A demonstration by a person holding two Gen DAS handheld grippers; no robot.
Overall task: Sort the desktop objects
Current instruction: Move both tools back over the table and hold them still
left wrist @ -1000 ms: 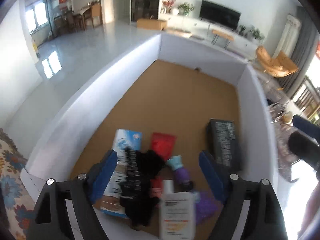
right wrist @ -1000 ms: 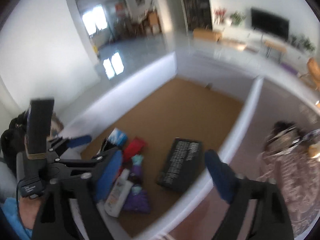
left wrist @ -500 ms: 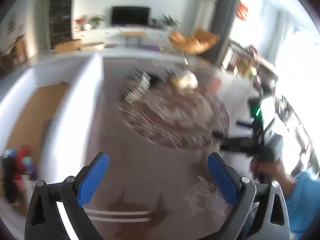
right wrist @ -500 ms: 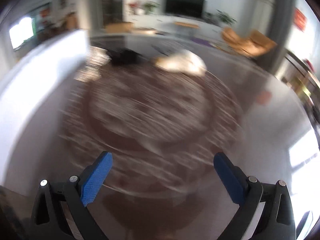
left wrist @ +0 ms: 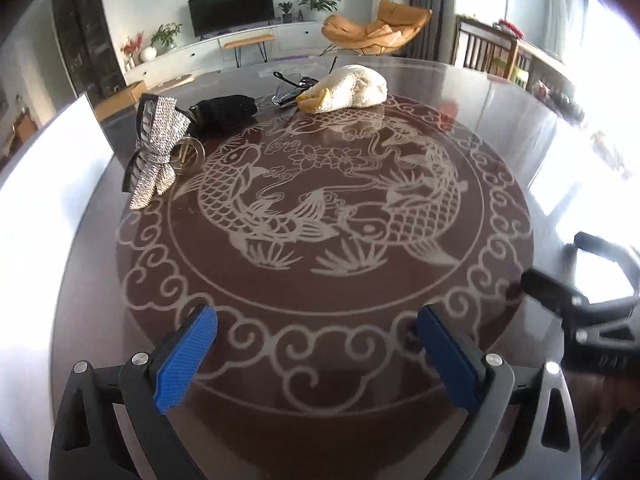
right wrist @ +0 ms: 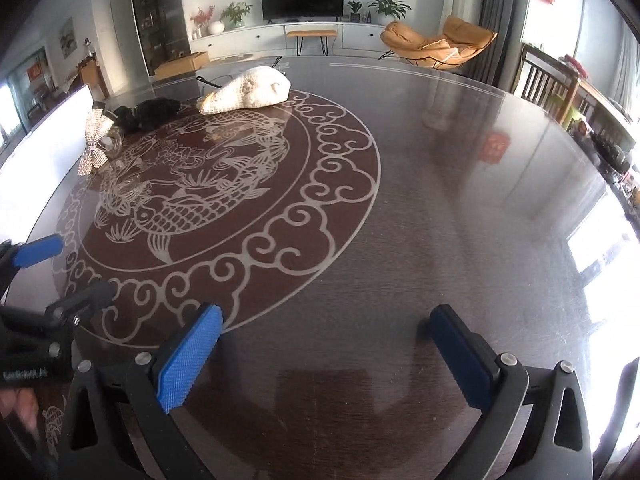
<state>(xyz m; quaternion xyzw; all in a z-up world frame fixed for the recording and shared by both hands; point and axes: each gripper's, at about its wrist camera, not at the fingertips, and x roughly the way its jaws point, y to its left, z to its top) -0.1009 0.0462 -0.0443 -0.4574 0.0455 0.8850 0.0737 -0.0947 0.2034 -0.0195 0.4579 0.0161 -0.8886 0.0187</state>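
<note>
A round dark glass table point(left wrist: 320, 288) with a fish pattern holds a sparkly silver bow point(left wrist: 158, 148), a clear glass ring or jar point(left wrist: 190, 152), a black fuzzy item point(left wrist: 224, 112), dark glasses point(left wrist: 288, 84) and a white-and-yellow plush point(left wrist: 348, 88), all at the far side. They also show far left in the right wrist view: bow point(right wrist: 94, 144), black item point(right wrist: 150, 112), plush point(right wrist: 248, 90). My left gripper point(left wrist: 318, 354) is open and empty over the near table edge. My right gripper point(right wrist: 326, 354) is open and empty, to the right of the left one.
A white box wall point(left wrist: 44, 184) stands at the table's left edge, also in the right wrist view point(right wrist: 40, 152). The other gripper shows at the right edge of the left wrist view point(left wrist: 580, 312). A living room with TV and orange chair lies beyond.
Both grippers have swung away from the white box with its sorted items and now face the round table. Both stay open and empty.
</note>
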